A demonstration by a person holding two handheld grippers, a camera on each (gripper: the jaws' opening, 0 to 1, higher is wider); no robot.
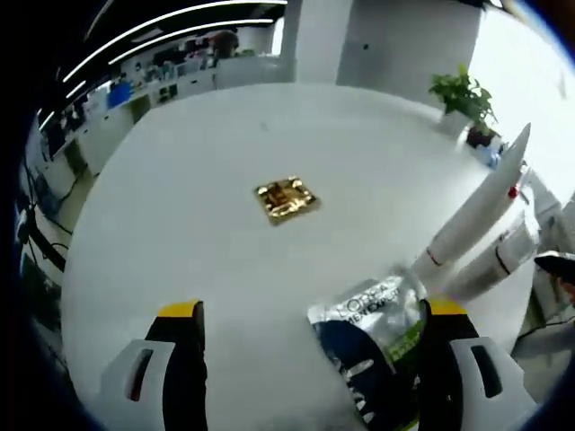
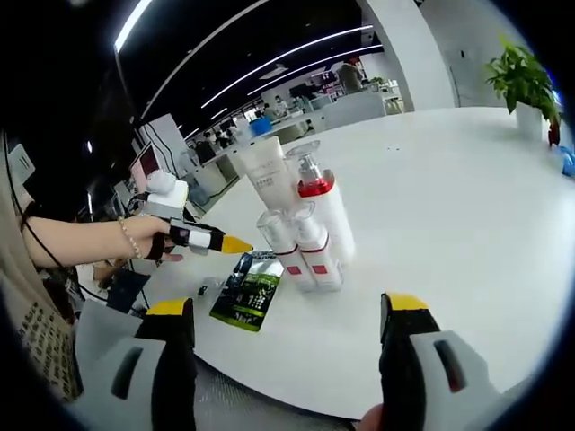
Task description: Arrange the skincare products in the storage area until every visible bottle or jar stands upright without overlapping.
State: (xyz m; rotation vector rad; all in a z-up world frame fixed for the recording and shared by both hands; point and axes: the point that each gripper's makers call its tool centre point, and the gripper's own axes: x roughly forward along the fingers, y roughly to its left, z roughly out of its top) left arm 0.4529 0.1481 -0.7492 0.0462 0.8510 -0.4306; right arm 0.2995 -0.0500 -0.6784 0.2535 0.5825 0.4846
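i'm holding both the left gripper (image 1: 310, 319) and the right gripper (image 2: 287, 314) spread and empty, eyeing the floppy, slick sachet (image 2: 250, 291) lying flat near the desk (image 2: 467, 206) edge beside the upright bottles (image 2: 305, 229), best pinched at its stiffer sealed rim.

White round bench (image 1: 225, 260), glossy top. Gold square packet (image 1: 286, 198) lies flat near the middle, well apart from the rest. Silver-green sachet (image 2: 247, 291) lies flat near the bench edge, just beside a cluster of upright white bottles (image 2: 310, 235): two small ones with clear caps in front, a taller red-collared pump bottle and a white tube behind. Potted plant (image 1: 464, 101) at the far edge.
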